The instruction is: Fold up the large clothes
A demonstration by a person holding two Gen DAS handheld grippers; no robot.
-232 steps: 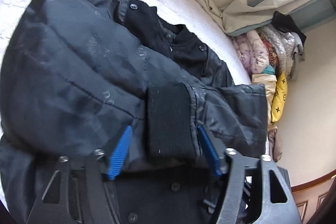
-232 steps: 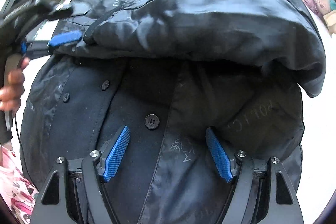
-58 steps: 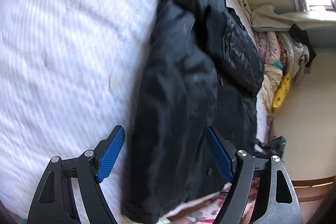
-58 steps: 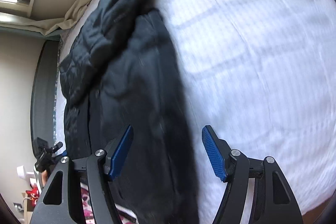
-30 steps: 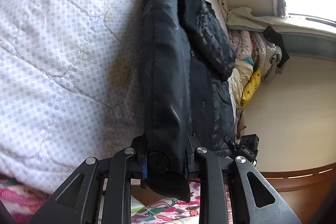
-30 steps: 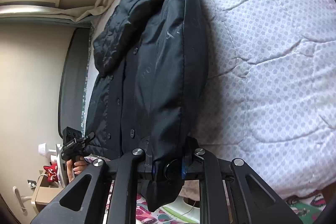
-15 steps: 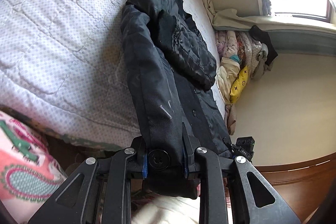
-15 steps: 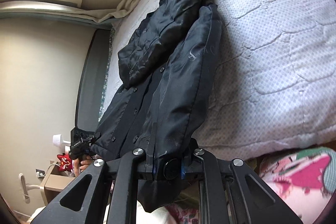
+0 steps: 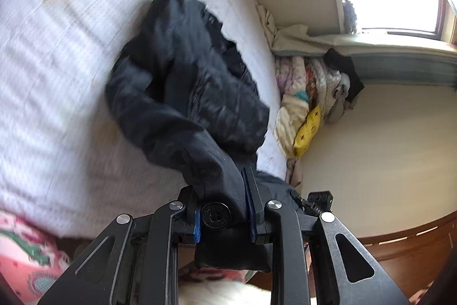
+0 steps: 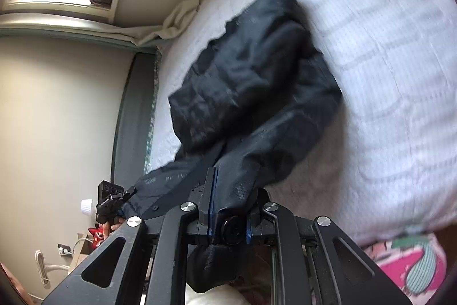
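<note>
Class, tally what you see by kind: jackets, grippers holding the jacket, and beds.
Black jacket: 1
Grippers, left gripper and right gripper: 2
Bed with white quilt: 1
Total: 4

No legible text; only faint, unreadable lettering on the black jacket (image 10: 171,178).

Both tongs (image 9: 222,215) (image 10: 228,222) clamped, angled downward
</note>
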